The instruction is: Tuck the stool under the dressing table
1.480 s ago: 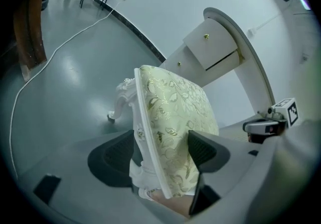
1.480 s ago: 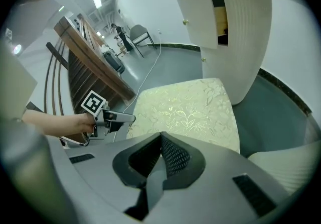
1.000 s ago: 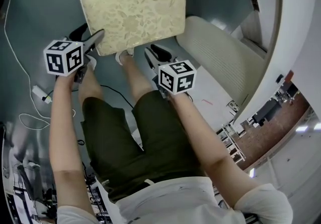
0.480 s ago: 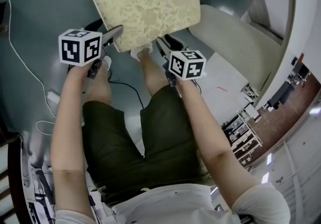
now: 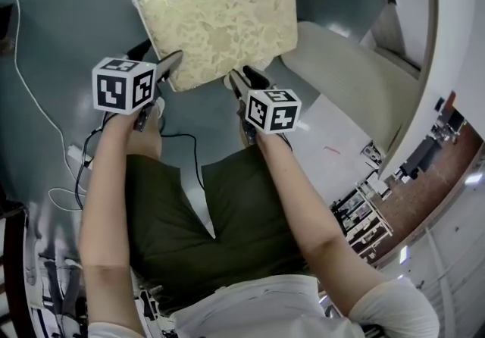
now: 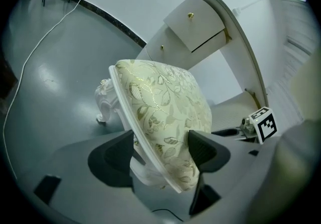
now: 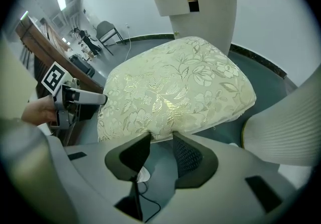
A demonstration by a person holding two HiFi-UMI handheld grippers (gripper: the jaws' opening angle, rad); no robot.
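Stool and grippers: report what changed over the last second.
The left gripper and right gripper have just been opening their jaws, letting go of the stool, whose near cushion edge lies between each pair. The stool sits roughly where it was, not under the dressing table.

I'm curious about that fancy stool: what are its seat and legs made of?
The seat looks like padded woven fabric, cream with a shiny gold leaf pattern. The leg looks carved and painted glossy white; wood or moulded resin, I cannot tell.
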